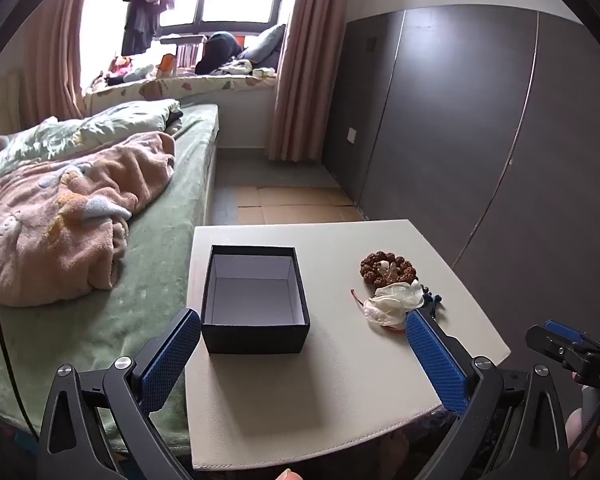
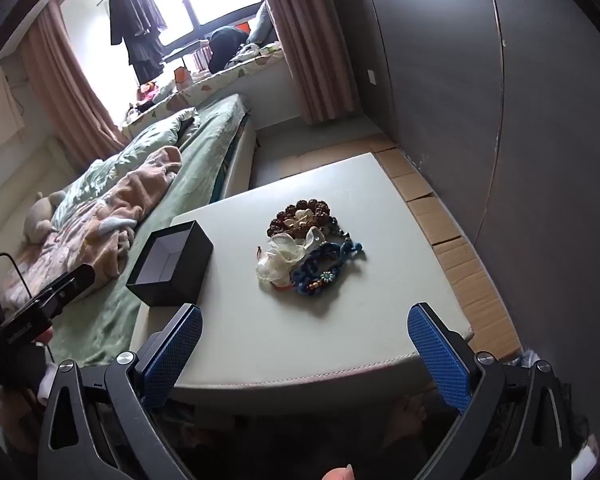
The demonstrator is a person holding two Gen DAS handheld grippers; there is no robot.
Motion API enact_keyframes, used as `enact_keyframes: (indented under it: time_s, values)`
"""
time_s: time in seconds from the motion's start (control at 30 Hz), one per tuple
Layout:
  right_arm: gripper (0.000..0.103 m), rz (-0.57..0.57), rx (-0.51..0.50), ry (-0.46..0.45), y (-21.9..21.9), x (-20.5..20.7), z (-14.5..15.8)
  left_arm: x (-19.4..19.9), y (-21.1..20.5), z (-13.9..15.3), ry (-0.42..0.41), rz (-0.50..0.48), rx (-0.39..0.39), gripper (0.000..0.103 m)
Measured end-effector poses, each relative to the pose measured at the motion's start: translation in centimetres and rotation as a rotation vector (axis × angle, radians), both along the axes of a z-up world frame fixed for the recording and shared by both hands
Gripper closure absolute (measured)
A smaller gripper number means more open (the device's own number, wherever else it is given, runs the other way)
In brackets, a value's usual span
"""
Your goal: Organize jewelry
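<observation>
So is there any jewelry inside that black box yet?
No, the black box shows only its bare pale lining; the jewelry pile lies on the table.

Ahead of left jaws: black box [image 1: 255, 336] matt card, pale smooth lining. Table [image 2: 340, 344] off-white matt leatherette, stitched edge. Ahead of right jaws: knobbly brown seed beads [image 2: 300, 216], sheer white fabric flowers [image 2: 284, 258], blue braided cord [image 2: 320, 270].

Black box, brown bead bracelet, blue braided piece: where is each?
black box [image 1: 256, 336], left wrist view, near outer wall.
brown bead bracelet [image 2: 280, 222], right wrist view, left beads.
blue braided piece [image 2: 318, 274], right wrist view, braided middle.
</observation>
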State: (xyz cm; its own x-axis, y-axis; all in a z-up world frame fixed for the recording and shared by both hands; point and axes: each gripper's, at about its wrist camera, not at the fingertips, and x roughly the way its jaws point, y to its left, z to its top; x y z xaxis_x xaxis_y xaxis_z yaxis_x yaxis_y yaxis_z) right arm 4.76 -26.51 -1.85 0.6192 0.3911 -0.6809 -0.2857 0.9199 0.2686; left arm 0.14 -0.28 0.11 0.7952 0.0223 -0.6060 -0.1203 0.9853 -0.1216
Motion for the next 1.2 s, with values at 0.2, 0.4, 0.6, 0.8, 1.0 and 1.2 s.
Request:
enact_keyframes:
  time_s: [0.2, 0.4, 0.6, 0.8, 1.0, 1.2]
  values:
    - [0.0, 0.002, 0.01, -0.002, -0.1, 0.1, -0.1, 0.2, 0.1, -0.3, -0.01, -0.009, -0.011, 0.001]
    - [0.0, -0.007, 0.017, -0.012, -0.3, -0.2, 0.0, -0.4, -0.2, -0.1, -0.014, -0.025, -0.003, 0.001]
    - [0.0, -0.012, -0.001, -0.028, -0.2, -0.1, 0.3, -0.5, -0.4, -0.2, -0.013, -0.041, 0.006, 0.001]
    - [0.0, -0.016, -0.013, -0.04, -0.2, 0.1, 0.3, -0.8, -0.2, -0.3, -0.015, -0.046, 0.002, 0.001]
    - [0.0, -0.02, -0.027, -0.057, -0.3, 0.1, 0.5, -0.2, -0.7, -0.3, -0.012, -0.046, 0.009, 0.001]
    - [0.0, -0.022, -0.042, -0.063, -0.1, -0.2, 0.6, -0.1, -0.8, -0.3, -0.011, -0.048, 0.005, 0.001]
